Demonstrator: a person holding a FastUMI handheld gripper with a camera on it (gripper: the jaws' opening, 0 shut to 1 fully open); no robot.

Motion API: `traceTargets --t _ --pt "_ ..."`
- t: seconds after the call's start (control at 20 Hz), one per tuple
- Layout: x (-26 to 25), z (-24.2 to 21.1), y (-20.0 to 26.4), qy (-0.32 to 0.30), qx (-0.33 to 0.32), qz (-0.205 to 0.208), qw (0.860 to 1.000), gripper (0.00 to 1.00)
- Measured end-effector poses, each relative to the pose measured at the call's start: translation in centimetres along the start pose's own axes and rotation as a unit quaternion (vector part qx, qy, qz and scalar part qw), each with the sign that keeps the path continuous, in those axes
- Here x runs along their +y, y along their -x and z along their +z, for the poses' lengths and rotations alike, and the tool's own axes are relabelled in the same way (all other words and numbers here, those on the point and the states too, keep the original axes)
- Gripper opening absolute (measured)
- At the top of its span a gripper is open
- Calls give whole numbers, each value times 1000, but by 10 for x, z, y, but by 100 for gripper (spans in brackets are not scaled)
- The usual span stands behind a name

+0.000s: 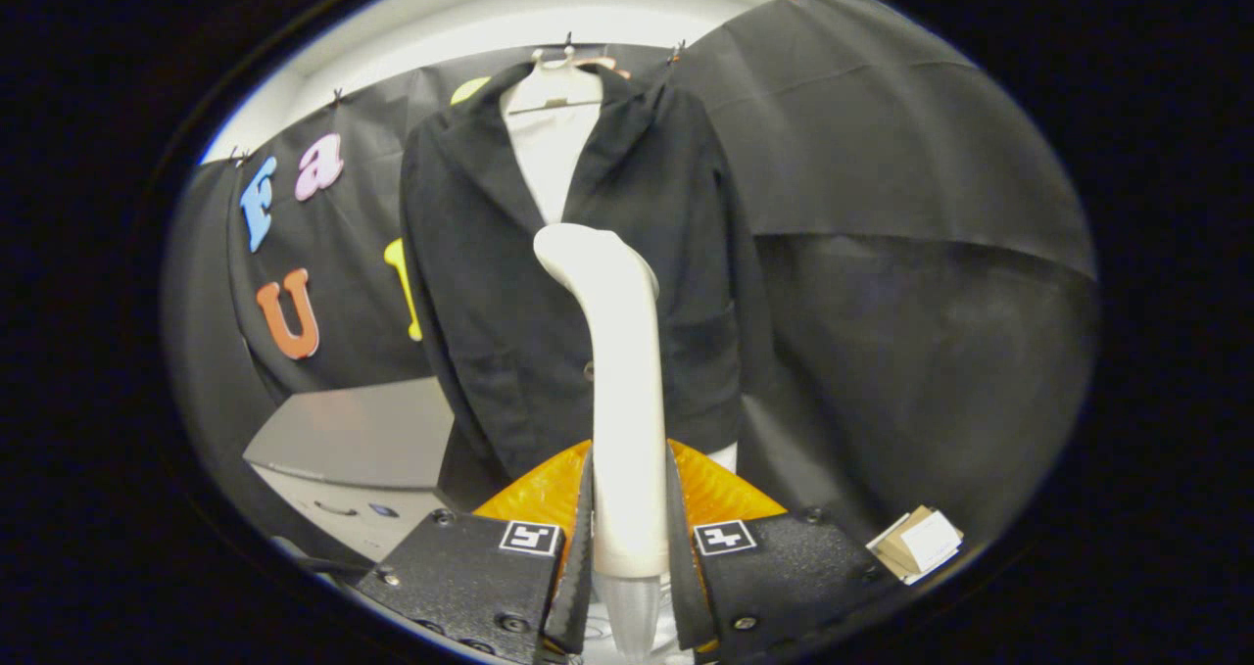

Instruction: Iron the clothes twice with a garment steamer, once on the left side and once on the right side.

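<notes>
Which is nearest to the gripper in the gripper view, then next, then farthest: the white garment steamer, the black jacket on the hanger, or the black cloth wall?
1. White garment steamer: its handle stands between the fingers of the gripper, which press on it from both sides.
2. Black jacket: hanging just beyond the steamer's head.
3. Black cloth wall: behind the jacket, farthest.

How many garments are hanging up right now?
2: a black jacket hangs beyond the steamer gripped between the fingers, and a white shirt inside it. Others may be hidden.
</notes>
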State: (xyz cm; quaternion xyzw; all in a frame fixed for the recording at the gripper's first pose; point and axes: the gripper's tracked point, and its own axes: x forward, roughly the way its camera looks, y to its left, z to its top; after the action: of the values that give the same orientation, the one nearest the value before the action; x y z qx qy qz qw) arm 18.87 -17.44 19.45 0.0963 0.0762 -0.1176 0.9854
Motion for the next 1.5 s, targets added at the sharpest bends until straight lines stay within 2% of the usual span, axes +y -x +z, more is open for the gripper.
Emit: traceTargets --t 0.3,0.55,0.95,1.5 --pt "-22 109 -10 -15 -74 -22 997 37" --pt "-27 166 -32 -24 -96 -37 994 37" --pt "-20 138 -69 8 -56 -48 997 37" --pt "-24 92 -65 36 -22 -54 998 37"
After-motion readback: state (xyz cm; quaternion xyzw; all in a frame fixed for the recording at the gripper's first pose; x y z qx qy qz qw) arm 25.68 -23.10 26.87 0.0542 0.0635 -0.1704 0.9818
